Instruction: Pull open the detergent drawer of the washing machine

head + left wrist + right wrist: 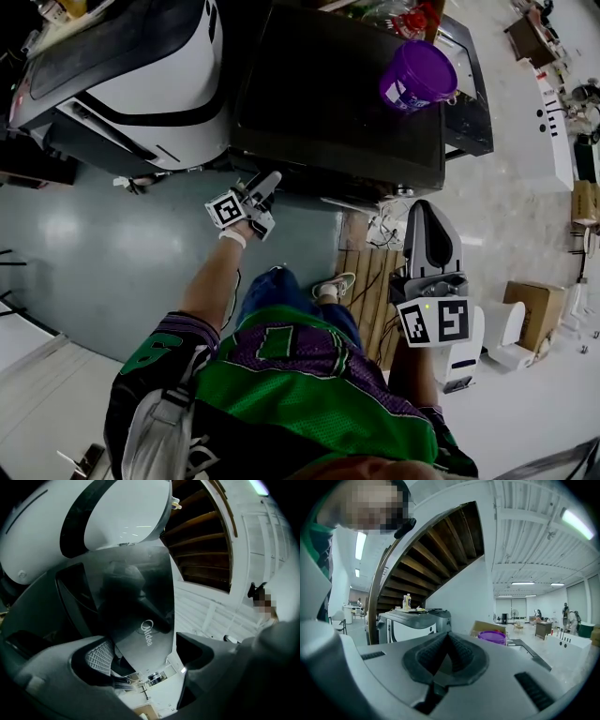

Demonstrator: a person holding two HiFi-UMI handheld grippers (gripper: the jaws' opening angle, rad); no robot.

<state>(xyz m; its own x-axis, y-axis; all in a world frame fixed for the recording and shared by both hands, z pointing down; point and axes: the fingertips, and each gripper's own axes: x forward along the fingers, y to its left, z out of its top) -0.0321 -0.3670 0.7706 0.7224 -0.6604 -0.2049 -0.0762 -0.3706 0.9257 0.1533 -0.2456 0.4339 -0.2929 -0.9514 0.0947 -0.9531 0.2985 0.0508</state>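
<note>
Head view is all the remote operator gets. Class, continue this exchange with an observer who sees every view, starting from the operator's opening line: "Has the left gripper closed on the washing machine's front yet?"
Observer: Not yet. The left gripper's own view shows its fingers apart, pinching nothing.
Operator: What sits between them?
Observer: A glossy grey panel printed "Midea", with a sliver of gap beside the finger at that view's right.
Operator: And the right gripper?
Observer: Its own view shows the fingers pressed together, empty.
</note>
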